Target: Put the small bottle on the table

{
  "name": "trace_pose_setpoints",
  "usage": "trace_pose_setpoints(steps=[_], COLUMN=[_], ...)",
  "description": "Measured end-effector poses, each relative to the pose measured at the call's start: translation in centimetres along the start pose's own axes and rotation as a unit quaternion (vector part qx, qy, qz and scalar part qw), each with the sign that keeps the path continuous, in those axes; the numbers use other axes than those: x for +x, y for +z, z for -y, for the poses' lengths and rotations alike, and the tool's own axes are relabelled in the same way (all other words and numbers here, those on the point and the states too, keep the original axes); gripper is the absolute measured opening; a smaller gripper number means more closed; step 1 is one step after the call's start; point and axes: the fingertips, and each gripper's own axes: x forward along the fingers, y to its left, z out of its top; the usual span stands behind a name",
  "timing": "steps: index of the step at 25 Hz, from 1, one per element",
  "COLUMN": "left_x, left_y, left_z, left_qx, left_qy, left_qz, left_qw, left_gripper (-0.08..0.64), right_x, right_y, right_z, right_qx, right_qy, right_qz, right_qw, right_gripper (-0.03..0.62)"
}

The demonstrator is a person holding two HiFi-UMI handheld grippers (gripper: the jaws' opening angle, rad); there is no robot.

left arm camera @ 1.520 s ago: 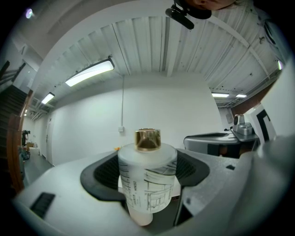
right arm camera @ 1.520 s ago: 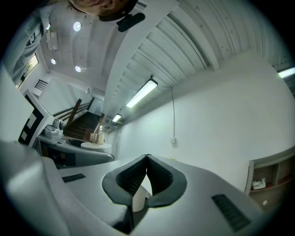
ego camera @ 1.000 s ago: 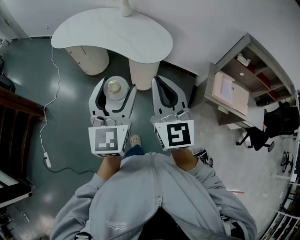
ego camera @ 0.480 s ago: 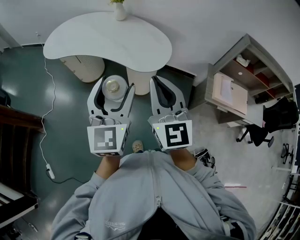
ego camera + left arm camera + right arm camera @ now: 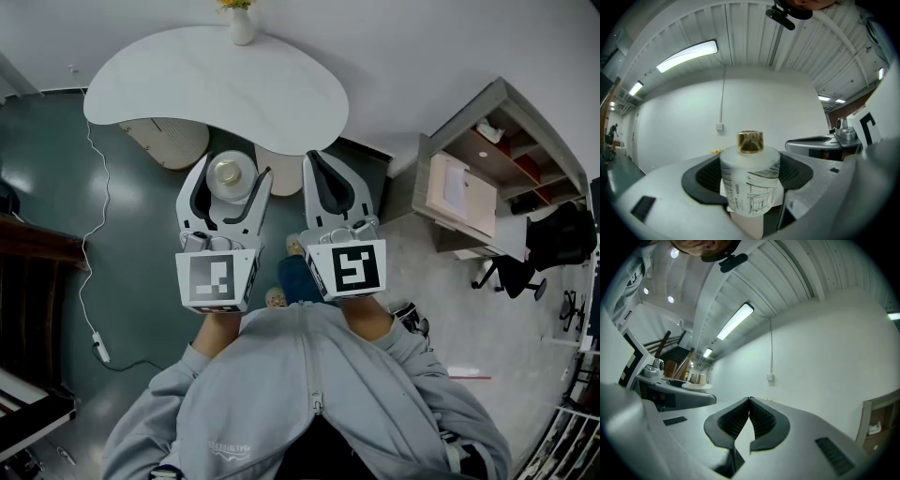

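A small frosted white bottle (image 5: 228,175) with a gold cap (image 5: 750,141) and a line drawing on its side sits upright between the jaws of my left gripper (image 5: 230,178), which is shut on it. In the left gripper view the bottle (image 5: 750,183) fills the middle. My right gripper (image 5: 315,165) is beside it, shut with nothing between its pads (image 5: 749,419). A white kidney-shaped table (image 5: 187,80) lies just beyond both grippers, with its edge over the jaw tips.
A white vase with flowers (image 5: 241,24) stands at the table's far edge. Two cylindrical legs (image 5: 173,141) hold the table up. A white cable (image 5: 89,244) runs over the dark floor at left. A desk with shelves (image 5: 487,178) and an office chair (image 5: 520,272) are at right.
The table has come a little closer and the view shifted so the vase shows more fully. The person's feet have moved. Both grippers keep their grip states.
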Motion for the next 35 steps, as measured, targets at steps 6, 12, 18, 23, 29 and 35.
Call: trace_pose_setpoints(steps=[6, 12, 18, 23, 29, 35], left_x=[2.7, 7.3, 12.0, 15.5, 19.2, 21.4], left_y=[-0.3, -0.5, -0.7, -0.7, -0.7, -0.5], left_z=[-1.4, -2.9, -4.3, -4.9, -5.6, -6.2], left_qx=[-0.002, -0.003, -0.002, -0.004, -0.008, -0.009], left_qy=[0.013, 0.028, 0.044, 0.057, 0.077, 0.095], left_qz=[-0.002, -0.003, -0.003, -0.003, -0.001, 0.003], left_qw=[0.9999, 0.9996, 0.9990, 0.9984, 0.9970, 0.9955], left_gripper=[0.334, 0.334, 0.334, 0.334, 0.334, 0.334], right_x=[3.1, 7.6, 12.1, 15.0, 18.3, 20.3], right_y=[-0.8, -1.9, -2.9, -3.6, -4.3, -4.6], right_z=[0.9, 3.0, 5.6, 7.7, 9.9, 11.4], right_qx=[0.003, 0.007, 0.009, 0.010, 0.011, 0.014], right_qy=[0.015, 0.033, 0.049, 0.064, 0.086, 0.101], right_qz=[0.005, 0.004, 0.002, 0.002, 0.007, 0.015], right_qw=[1.000, 0.999, 0.999, 0.998, 0.996, 0.995], right_gripper=[0.026, 0.028, 0.027, 0.027, 0.027, 0.026])
